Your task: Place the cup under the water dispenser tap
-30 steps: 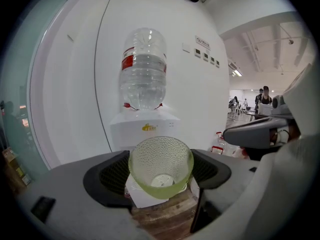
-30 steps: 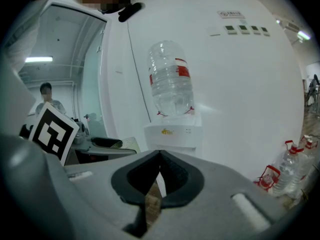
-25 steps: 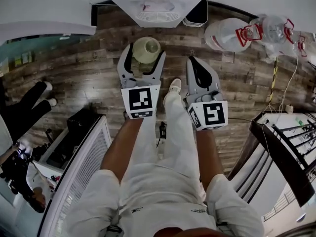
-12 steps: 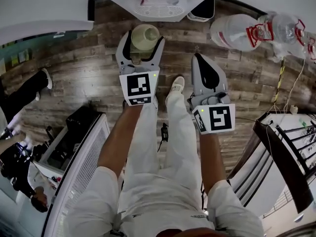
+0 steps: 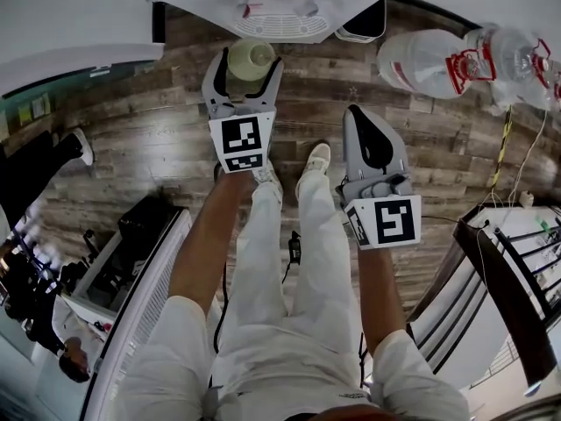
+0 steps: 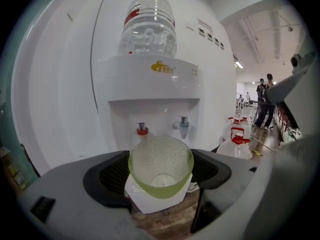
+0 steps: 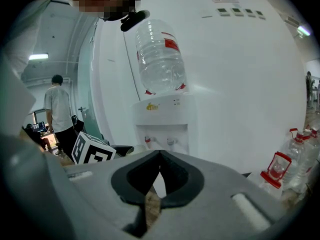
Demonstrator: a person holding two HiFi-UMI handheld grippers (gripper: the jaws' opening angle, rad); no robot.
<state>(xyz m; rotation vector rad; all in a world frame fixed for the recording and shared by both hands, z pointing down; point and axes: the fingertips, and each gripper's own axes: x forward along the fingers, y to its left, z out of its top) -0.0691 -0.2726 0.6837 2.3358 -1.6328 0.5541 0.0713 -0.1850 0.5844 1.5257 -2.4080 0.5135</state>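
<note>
Since the earlier frames, the left claw (image 5: 246, 70) has been carried forward, closer to the water dispenser (image 6: 150, 84), which is topped by an upturned bottle (image 6: 149, 26). Spare water jugs (image 5: 429, 60) are seen on the wooden floor (image 5: 149, 139) to the dispenser's right. The right claw (image 5: 366, 121) is held closed and empty, farther back. A green cup (image 6: 161, 166) is gripped upright between the left claw's jaws, in front of the red tap (image 6: 143, 130) and blue tap (image 6: 184, 126), not yet beneath either.
</note>
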